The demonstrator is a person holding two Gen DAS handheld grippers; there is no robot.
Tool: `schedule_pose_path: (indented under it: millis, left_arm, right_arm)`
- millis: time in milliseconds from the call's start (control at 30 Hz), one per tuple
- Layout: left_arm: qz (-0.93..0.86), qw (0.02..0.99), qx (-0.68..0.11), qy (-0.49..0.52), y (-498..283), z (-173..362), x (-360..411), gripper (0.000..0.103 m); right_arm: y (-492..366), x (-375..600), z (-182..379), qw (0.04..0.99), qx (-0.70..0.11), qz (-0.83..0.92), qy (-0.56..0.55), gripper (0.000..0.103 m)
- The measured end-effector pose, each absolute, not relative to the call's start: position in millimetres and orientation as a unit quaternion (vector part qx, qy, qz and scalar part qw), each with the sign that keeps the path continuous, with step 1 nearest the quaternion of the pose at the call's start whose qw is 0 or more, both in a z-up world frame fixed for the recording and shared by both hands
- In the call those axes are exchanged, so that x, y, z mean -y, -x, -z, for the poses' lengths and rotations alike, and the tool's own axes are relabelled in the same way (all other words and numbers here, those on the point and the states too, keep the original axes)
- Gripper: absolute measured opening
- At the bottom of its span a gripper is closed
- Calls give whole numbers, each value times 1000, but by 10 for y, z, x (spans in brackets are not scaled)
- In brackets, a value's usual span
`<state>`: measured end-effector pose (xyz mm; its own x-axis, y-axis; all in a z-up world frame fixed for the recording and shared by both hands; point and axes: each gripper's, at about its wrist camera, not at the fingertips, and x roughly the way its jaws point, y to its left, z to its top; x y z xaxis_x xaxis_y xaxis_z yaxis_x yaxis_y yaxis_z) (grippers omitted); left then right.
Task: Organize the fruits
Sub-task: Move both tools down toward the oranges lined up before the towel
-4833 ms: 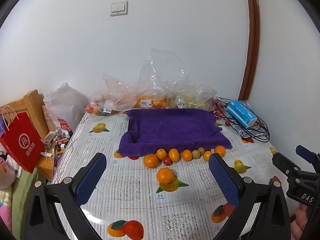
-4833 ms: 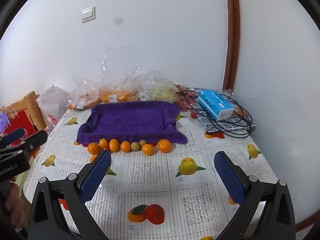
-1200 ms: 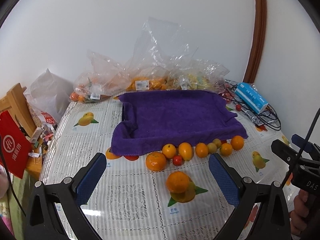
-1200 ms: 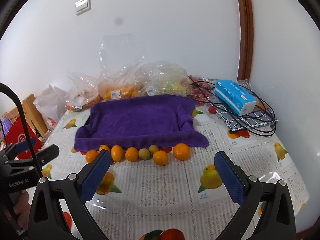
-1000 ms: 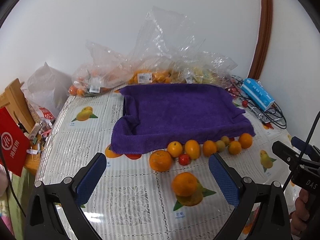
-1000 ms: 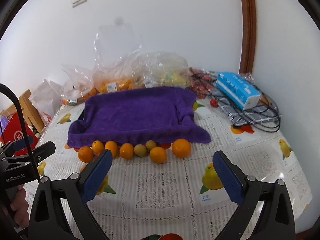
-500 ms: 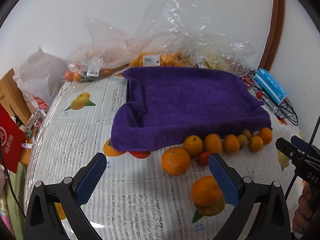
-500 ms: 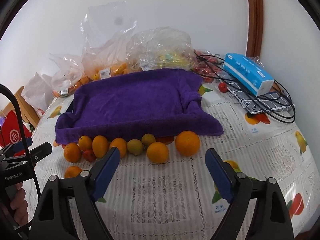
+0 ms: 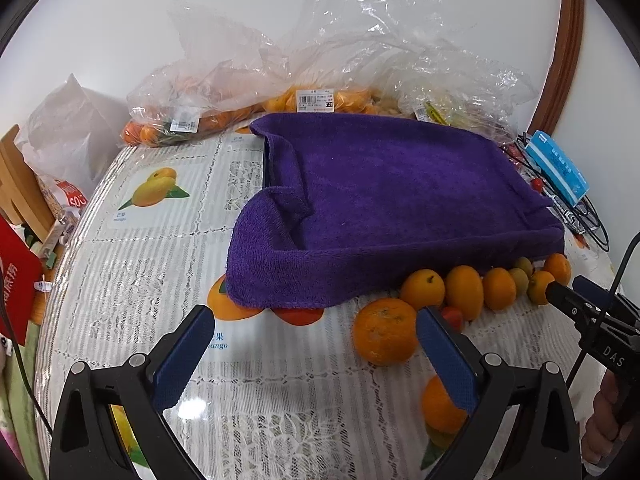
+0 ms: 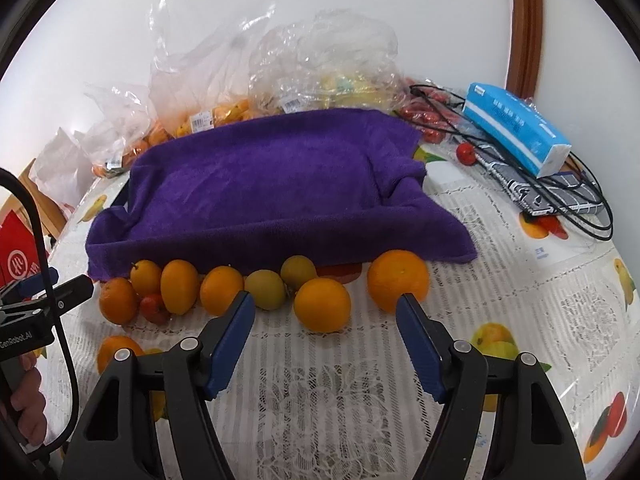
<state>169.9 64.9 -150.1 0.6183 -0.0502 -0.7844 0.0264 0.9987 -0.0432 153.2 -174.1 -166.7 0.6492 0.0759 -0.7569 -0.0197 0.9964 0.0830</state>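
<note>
A purple towel-lined tray (image 9: 400, 200) (image 10: 272, 192) sits mid-table. A row of oranges, small green fruits and a red tomato lies along its near edge. My left gripper (image 9: 312, 344) is open and empty, low over the table; a large orange (image 9: 384, 330) lies just inside its right finger, and another orange (image 9: 444, 404) shows behind that finger. My right gripper (image 10: 324, 332) is open and empty, with an orange (image 10: 322, 305) between its fingertips and a bigger orange (image 10: 398, 280) by its right finger.
Clear plastic bags of fruit (image 9: 320, 76) line the wall behind the tray. A blue tissue pack (image 10: 516, 132), black cables and a grey cloth lie at the right. A red bag (image 9: 16, 280) hangs off the left edge. The table has a fruit-print cloth (image 9: 160, 240).
Both grippers have moved forward and down toward the fruit row. The right gripper's fingers now frame an orange and stand closer together than before.
</note>
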Motion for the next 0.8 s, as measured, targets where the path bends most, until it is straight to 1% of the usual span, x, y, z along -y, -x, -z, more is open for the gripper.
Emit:
schedule_pose_path:
  millis: [333, 433, 467, 533, 567, 667, 733, 800]
  left_arm:
    - [30, 895, -444, 16, -1752, 1590, -636, 98]
    - [36, 896, -442, 16, -1744, 1585, -621, 95]
    - [38, 896, -443, 16, -1743, 1585, -617, 95]
    - [42, 896, -442, 16, -1738, 1583, -615, 93]
    - [43, 896, -442, 16, -1736, 1581, -612, 92]
    - [45, 896, -442, 15, -1721, 1577, -608, 91]
    - [47, 895, -443, 16, -1704, 1575, -610, 90]
    - [45, 895, -444, 18, -1684, 1566, -622, 88]
  right_arm:
    - [-1639, 1688, 1798, 903, -428, -29, -27, 70]
    - [-1644, 1665, 1797, 905, -424, -30, -23, 70]
    - [-1650, 1657, 1800, 905, -425, -31, -22, 68]
    - [-1667, 1642, 1817, 903, -428, -35, -21, 61]
    - [-1671, 1637, 1827, 902, -429, -37, -21, 59]
    - [-1675, 1622, 1859, 900, -433, -39, -21, 51]
    - [-1664, 1617, 1859, 902, -430, -40, -19, 41]
    - [-1657, 1618, 1860, 901, -432, -44, -20, 37]
